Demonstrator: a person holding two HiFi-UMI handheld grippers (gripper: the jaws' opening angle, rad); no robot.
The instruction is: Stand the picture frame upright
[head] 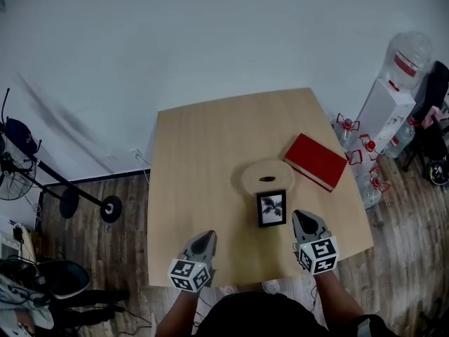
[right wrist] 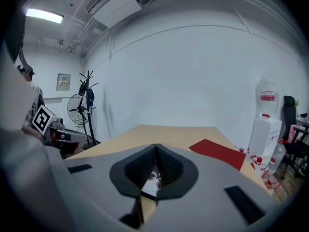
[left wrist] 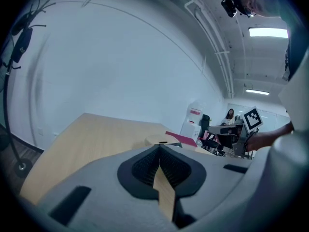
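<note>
Since the left hand-held gripper (head: pixel 205 237) and right hand-held gripper (head: pixel 304 217) are closed and empty, we judge the picture frame (head: pixel 271 208) already standing. Next, we advise keeping clear.

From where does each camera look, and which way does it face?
Head view: on the head, facing steeply down at the table; forearms, left gripper and right gripper show.
Left gripper view: on the left gripper, facing across the table; its shut jaws show.
Right gripper view: on the right gripper, facing across the table; its shut jaws show.
Shared: both gripper views see the red book.
</note>
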